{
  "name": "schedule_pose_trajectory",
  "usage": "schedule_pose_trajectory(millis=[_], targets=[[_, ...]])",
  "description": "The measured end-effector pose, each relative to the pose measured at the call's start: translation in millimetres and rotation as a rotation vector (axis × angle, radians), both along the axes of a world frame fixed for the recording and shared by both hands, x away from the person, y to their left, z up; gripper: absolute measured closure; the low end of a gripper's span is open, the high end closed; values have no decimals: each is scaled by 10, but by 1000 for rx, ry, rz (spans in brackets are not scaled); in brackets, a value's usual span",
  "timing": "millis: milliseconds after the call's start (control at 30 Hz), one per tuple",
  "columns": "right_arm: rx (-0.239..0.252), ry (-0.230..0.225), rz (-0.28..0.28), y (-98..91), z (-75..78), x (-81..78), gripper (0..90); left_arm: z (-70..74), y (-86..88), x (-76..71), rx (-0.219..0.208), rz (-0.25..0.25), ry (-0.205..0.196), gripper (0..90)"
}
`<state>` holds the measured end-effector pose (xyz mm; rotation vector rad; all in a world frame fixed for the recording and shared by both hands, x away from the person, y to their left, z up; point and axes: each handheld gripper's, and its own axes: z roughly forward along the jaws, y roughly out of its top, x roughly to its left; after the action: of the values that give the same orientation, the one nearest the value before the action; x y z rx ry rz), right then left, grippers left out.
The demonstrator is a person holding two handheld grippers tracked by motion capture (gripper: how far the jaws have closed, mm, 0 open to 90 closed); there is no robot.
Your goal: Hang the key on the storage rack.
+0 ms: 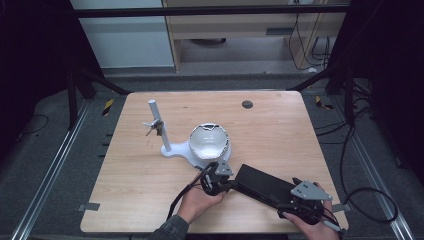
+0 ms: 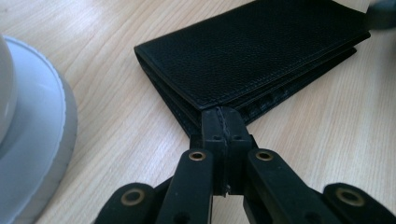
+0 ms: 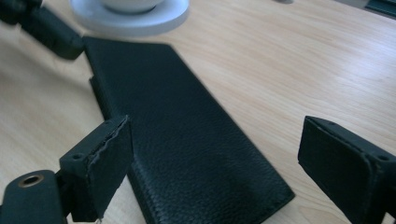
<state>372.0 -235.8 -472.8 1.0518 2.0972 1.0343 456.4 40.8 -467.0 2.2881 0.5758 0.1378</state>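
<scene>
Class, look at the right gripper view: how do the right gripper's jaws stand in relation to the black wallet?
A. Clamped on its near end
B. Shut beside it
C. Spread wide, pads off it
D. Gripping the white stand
C: the right gripper has its jaws set wide apart, no pad pressing the black wallet.

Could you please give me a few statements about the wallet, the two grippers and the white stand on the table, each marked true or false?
1. The black wallet lies flat on the wooden table. True.
2. The left gripper has its jaws wide open. False: they are shut, with their tips at the wallet's near corner.
3. The right gripper has open jaws, one on each side of the wallet's end. True.
4. The wallet lies opened out flat. False: it is folded shut.
5. The white stand has an upright post and, beside it, a round bowl-like holder. True.
</scene>
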Motion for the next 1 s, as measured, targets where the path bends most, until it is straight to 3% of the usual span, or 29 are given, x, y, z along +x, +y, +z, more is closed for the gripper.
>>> schedule_pose_trajectory(millis=[133,167,200,300,467,500,733,1000], targets=[[-46,19,33,87,-29,21,86,25,-28,20,-9,1,-8,900],[-88,37,56,157,-49,31,94,35,-35,38,-11,2,-8,900],[-88,37,56,157,-49,31,94,35,-35,38,-11,2,-8,900],[-181,47,92,270,-80,68,122,42,-44,69,-19,5,-5,900],[-253,71,112,344,-70,135,146,55,-61,116,-20,7,-4,900],[-297,75,117,365,-63,185,169,60,-65,125,-21,8,-5,900],[-357,114,129,467,-45,310,209,91,-105,194,-46,14,5,900],[-409,144,114,561,-23,408,332,146,-170,241,-58,11,3,900]])
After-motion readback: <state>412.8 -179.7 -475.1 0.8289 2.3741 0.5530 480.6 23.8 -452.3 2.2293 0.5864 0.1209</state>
